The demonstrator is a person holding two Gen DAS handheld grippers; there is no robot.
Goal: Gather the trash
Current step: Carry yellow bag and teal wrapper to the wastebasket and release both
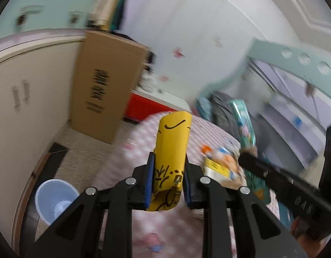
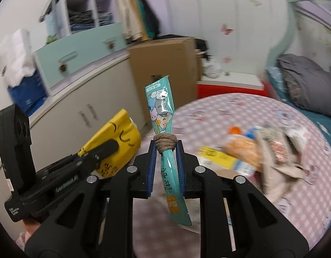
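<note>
Above pink table (image 2: 273,111), yellow wrapper (image 1: 171,150) gripped

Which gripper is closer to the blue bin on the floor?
Left. The left gripper, clamping the yellow wrapper, is right above the blue bin; the right gripper is off to its far side.

Left gripper (image 1: 168,179) and right gripper (image 2: 165,167), seemingly raised, both clamped.

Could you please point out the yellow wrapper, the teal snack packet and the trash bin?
yellow wrapper (image 1: 171,148): left wrist view, mid-body.
teal snack packet (image 2: 162,109): right wrist view, printed upper part.
trash bin (image 1: 51,195): left wrist view, inner wall.
</note>
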